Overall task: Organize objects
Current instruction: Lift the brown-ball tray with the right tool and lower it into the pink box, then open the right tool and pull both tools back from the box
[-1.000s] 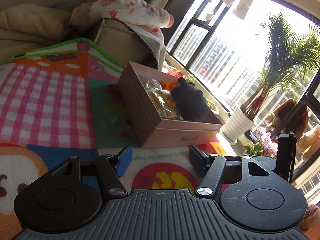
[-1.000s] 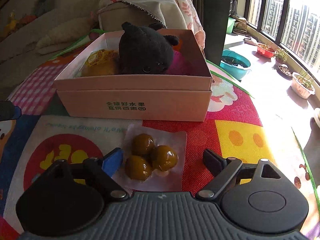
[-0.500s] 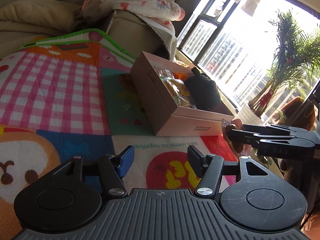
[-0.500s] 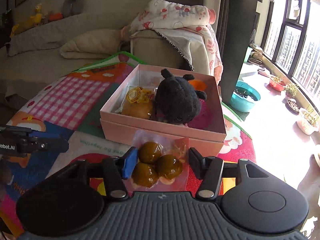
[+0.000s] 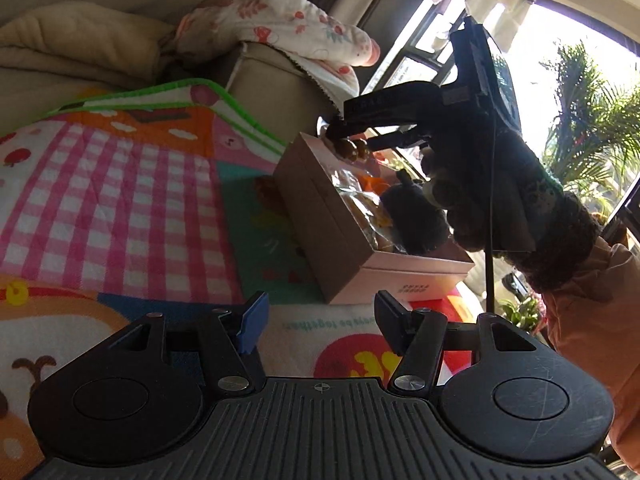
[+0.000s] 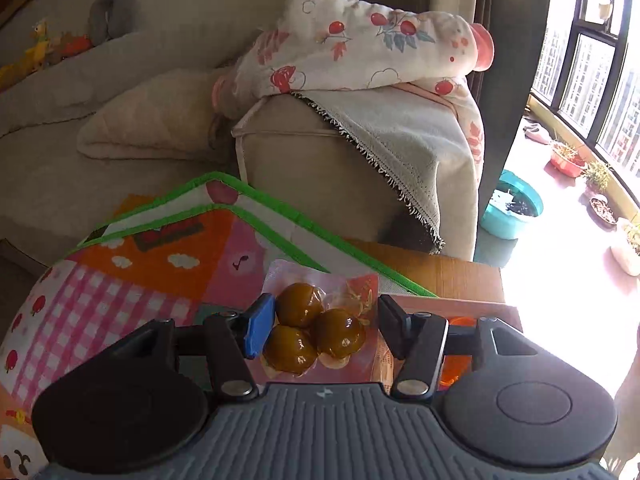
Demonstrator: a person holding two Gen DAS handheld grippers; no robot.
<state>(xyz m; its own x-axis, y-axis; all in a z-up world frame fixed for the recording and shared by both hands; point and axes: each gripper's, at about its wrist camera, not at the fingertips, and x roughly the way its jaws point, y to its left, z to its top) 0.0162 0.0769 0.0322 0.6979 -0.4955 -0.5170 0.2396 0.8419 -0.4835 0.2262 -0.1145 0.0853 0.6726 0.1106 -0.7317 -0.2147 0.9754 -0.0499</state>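
My right gripper (image 6: 324, 326) is shut on a clear packet of three brown balls (image 6: 312, 328). In the left wrist view that right gripper (image 5: 344, 136), held by a dark gloved hand (image 5: 500, 184), hangs with the packet (image 5: 352, 150) above the far end of the open pink box (image 5: 320, 216). A black plush toy (image 5: 416, 216) and wrapped snacks lie inside the box. Only the box's pink rim (image 6: 452, 304) shows in the right wrist view. My left gripper (image 5: 320, 316) stands open over the play mat in front of the box, nothing between its fingers.
The colourful play mat (image 5: 120, 184) covers a wooden table (image 6: 448, 276). A beige sofa arm (image 6: 320, 168) with a floral cloth (image 6: 360, 48) rises behind. A teal basin (image 6: 516, 208) and potted plants (image 6: 568, 156) stand by the window on the right.
The right gripper shut on the packet lying on the mat, then lifted it and carried it forward over the box's far end. The left gripper has stayed nearly in place.
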